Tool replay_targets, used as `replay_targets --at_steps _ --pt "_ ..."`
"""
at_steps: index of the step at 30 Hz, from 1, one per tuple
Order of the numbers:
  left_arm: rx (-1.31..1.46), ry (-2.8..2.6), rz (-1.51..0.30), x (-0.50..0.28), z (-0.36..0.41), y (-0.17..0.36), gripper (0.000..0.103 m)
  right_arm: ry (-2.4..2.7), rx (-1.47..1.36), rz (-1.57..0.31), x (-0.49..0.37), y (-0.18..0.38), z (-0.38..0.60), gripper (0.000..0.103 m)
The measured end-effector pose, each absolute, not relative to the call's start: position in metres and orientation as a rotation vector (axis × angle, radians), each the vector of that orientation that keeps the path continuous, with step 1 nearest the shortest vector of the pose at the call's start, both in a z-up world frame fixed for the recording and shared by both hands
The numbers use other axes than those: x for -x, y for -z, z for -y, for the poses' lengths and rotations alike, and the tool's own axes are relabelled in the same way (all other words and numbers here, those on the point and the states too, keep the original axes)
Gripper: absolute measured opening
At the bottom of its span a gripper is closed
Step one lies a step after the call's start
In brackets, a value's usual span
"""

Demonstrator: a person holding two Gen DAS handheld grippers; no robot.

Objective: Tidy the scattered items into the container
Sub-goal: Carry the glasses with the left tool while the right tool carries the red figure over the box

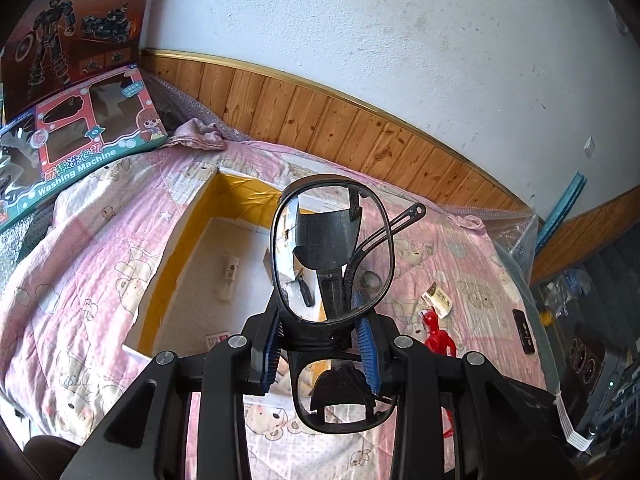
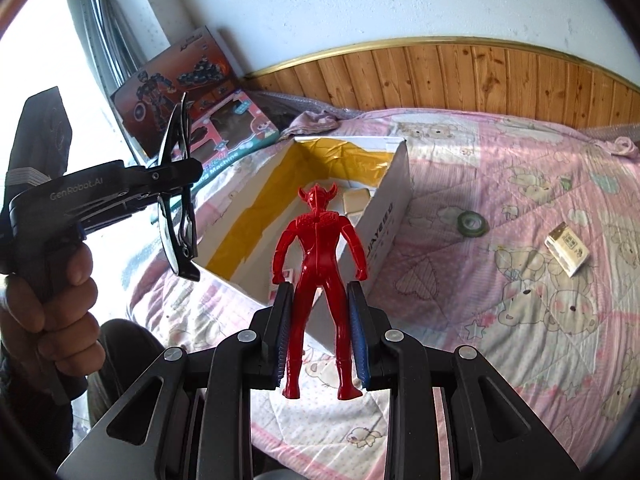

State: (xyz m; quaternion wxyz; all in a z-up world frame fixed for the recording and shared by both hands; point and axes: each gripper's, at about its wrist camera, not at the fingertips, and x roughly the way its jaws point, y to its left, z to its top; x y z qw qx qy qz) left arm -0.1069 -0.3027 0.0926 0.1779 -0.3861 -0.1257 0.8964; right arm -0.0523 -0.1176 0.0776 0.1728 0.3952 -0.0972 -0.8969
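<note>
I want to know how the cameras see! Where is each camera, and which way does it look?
Left wrist: sits on the left gripper, looking along its fingers at the glasses they hold, above the box.
Right wrist: sits on the right gripper, looking at the red figure it holds; the left hand shows.
Shared: box, glasses, red figure, pink blanket.

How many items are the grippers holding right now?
2: glasses in the left gripper, red figure in the right gripper.
</note>
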Motion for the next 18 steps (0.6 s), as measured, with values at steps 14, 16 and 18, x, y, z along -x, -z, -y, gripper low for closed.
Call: replay_targets --at_steps 14,16,18 --pt "1.193 -2.556 0.373 0.181 0.311 -0.074 0.035 2.459 -1.117 0.255 0.125 -0.097 0.149 0.027" --pt "1.248 -2.546 0.388 0.189 0.311 -0.062 0.035 2.440 -1.133 0.269 0.139 -0.096 0.151 0.027" --pt "1.320 -2.529 0.394 0.195 0.310 -0.049 0.035 2.422 -1.158 0.284 0.153 -0.094 0.153 0.027"
